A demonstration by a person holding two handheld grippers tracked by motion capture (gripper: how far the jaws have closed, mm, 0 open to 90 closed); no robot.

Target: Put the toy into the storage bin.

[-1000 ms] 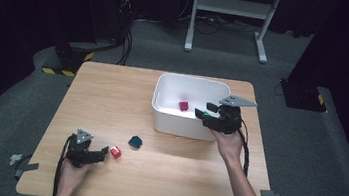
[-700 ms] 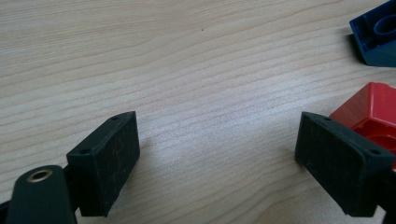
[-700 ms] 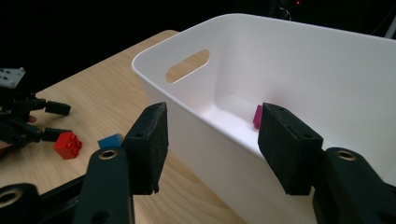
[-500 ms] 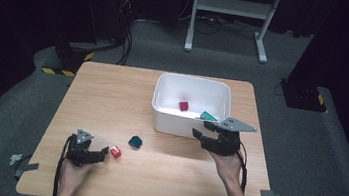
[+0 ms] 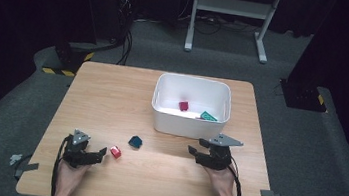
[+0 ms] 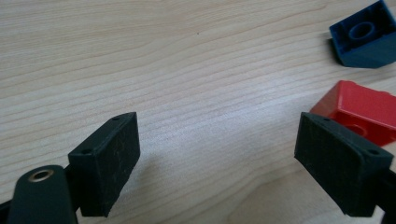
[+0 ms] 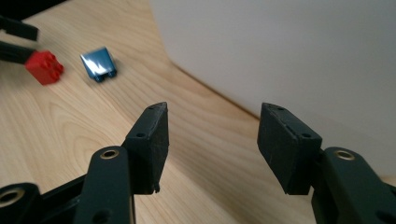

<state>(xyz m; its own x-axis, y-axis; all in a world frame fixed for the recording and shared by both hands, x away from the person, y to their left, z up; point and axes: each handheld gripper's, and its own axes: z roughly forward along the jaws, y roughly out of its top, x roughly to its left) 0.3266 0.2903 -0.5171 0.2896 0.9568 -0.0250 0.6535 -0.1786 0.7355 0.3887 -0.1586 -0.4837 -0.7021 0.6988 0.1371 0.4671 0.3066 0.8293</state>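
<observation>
Both my tongs stand apart and empty. The red brick (image 6: 362, 114) lies on the table (image 5: 111, 100) just off the right pad of my left tongs (image 6: 224, 163), the blue brick (image 6: 362, 35) beyond it. My right tongs (image 7: 212, 140) sit beside the bin (image 5: 189, 122) wall. I judge the red brick light, stiff and slick; I'd pinch its flat sides. My pad cuts off its near corner, and its studs are hard to make out.
</observation>
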